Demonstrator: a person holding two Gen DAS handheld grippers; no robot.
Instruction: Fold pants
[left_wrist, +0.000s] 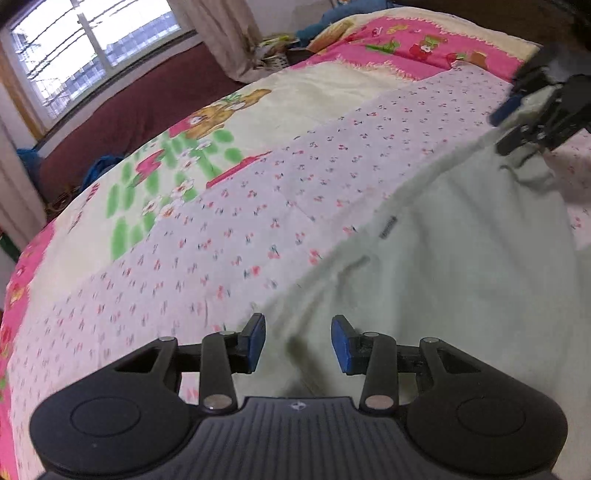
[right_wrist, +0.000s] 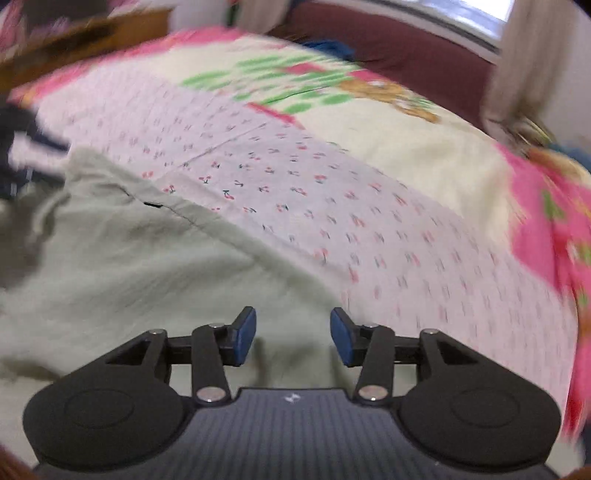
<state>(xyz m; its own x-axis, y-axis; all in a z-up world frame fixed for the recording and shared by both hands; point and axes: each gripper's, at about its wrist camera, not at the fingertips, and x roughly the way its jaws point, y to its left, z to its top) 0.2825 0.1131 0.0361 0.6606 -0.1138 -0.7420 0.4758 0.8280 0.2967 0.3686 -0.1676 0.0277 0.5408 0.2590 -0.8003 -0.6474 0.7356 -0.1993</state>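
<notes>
Pale green pants (left_wrist: 461, 266) lie spread on the bed, over a white sheet with small cherry prints (left_wrist: 258, 221). My left gripper (left_wrist: 298, 341) is open and empty, just above the pants' near edge. My right gripper (right_wrist: 293, 334) is open and empty too, over the pants (right_wrist: 129, 258) near their edge. The right gripper also shows in the left wrist view (left_wrist: 532, 122) at the far end of the pants, blurred. The left gripper shows as a dark blur at the left edge of the right wrist view (right_wrist: 22, 147).
The cherry-print sheet (right_wrist: 332, 206) lies on a cream and pink blanket with bears and strawberries (left_wrist: 207, 122). A dark red sill (left_wrist: 122, 103) runs under a window (left_wrist: 92, 40). Curtains (left_wrist: 221, 33) hang beside it. Clutter sits at the bed's far side.
</notes>
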